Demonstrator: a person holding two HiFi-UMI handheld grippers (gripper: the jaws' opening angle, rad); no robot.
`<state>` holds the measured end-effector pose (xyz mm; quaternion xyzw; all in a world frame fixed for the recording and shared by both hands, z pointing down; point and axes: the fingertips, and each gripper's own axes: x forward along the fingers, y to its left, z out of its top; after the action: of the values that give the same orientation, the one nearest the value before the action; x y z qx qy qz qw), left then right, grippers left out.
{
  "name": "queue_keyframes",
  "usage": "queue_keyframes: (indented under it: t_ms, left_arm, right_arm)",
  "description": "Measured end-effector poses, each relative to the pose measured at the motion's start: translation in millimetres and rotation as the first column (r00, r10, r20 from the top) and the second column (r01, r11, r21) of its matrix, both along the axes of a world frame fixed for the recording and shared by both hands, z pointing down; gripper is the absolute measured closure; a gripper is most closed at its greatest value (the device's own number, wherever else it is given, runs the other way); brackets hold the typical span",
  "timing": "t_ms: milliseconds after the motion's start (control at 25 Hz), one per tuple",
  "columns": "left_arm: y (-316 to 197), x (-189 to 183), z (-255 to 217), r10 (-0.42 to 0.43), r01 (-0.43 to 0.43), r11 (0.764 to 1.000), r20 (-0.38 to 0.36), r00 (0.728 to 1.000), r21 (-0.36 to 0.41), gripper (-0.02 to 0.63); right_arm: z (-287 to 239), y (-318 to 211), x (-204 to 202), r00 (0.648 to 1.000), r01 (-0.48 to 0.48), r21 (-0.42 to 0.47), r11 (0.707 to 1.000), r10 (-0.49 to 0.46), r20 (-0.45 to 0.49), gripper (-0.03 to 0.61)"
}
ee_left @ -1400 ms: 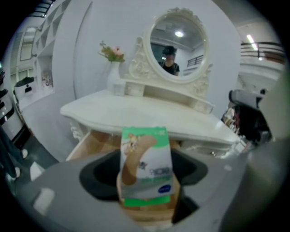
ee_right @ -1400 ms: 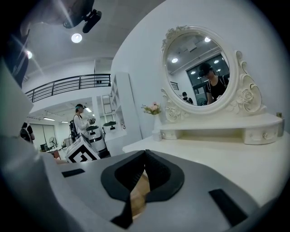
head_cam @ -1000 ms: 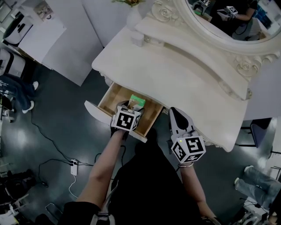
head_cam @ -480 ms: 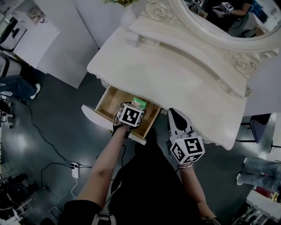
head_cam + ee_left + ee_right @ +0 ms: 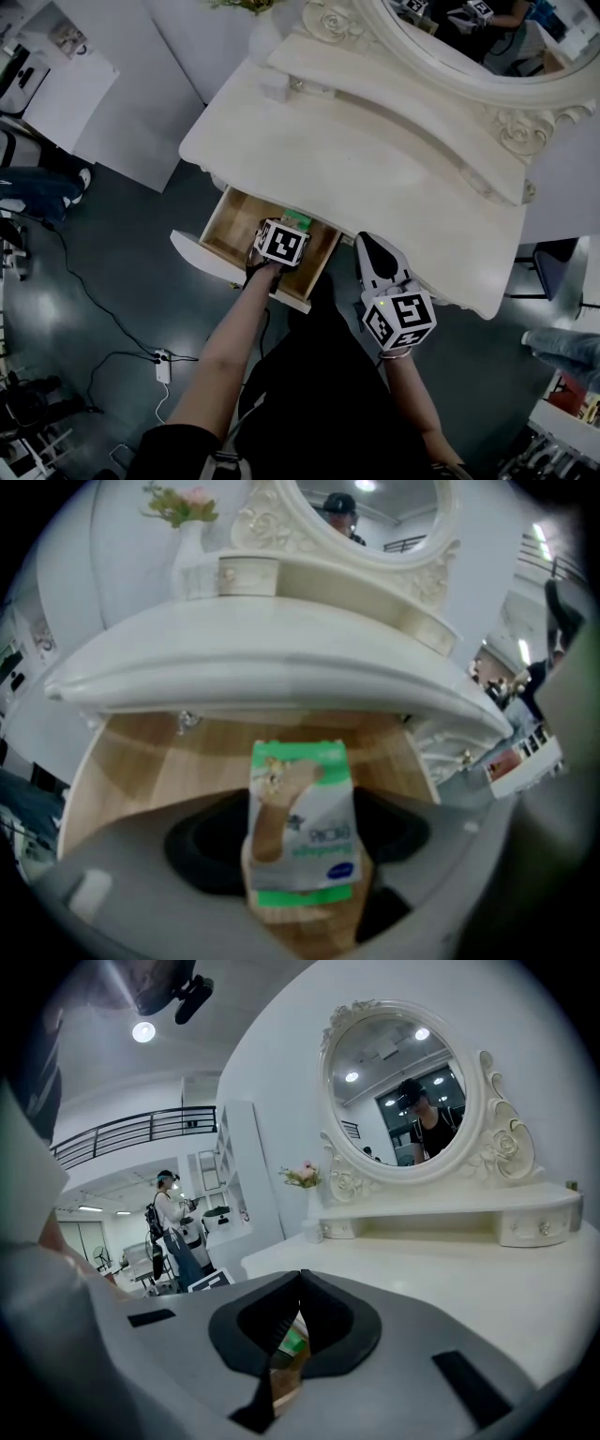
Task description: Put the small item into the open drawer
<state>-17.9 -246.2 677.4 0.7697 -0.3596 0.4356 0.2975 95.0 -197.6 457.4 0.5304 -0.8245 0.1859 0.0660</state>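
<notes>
The small item is a green and white packet (image 5: 305, 799) standing upright between my left gripper's jaws. My left gripper (image 5: 298, 855) is shut on it and hangs over the wooden floor of the open drawer (image 5: 155, 761). In the head view the marker cube of the left gripper (image 5: 284, 234) covers most of the drawer (image 5: 225, 220), and only the packet's green top (image 5: 299, 221) shows past it. My right gripper (image 5: 375, 261) is shut and empty, level with the table's front edge to the right of the drawer. Its jaw tips (image 5: 300, 1277) meet.
The white dressing table (image 5: 375, 159) carries an oval mirror (image 5: 469, 37) and a small white box (image 5: 275, 86) at its back left. The drawer's white front panel (image 5: 202, 261) juts out over the dark floor. A power strip (image 5: 162, 366) and cable lie on the floor at the left.
My left gripper has moved a little forward over the drawer with the packet in it. The right gripper has hardly moved.
</notes>
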Motion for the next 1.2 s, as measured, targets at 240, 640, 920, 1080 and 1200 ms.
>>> queue_keyframes:
  t_ms: [240, 640, 920, 1080, 1200]
  left_arm:
    - [-5, 3, 15, -0.005, 0.005, 1.000, 0.003, 1.000, 0.002, 0.263]
    - [-2, -2, 36, -0.004, 0.005, 0.999, 0.029, 1.000, -0.040, 0.262]
    - [-2, -5, 41, -0.016, 0.018, 0.999, 0.034, 0.999, -0.049, 0.262]
    - [-2, -4, 42, -0.013, 0.014, 0.999, 0.025, 1.000, -0.044, 0.262]
    - [-2, -5, 42, -0.011, 0.012, 0.999, 0.019, 1.000, -0.048, 0.261]
  right_arm:
    - [1, -2, 1, 1.000, 0.003, -0.002, 1.000, -0.003, 0.000, 0.574]
    - [3, -3, 0, 1.000, 0.006, -0.010, 1.000, -0.006, -0.004, 0.574]
    - [8, -3, -2, 1.000, 0.009, -0.023, 1.000, -0.009, -0.003, 0.574]
    - [8, -5, -5, 1.000, 0.012, -0.026, 1.000, -0.012, -0.003, 0.574]
    - [8, -5, -7, 1.000, 0.016, -0.026, 1.000, -0.016, -0.004, 0.574]
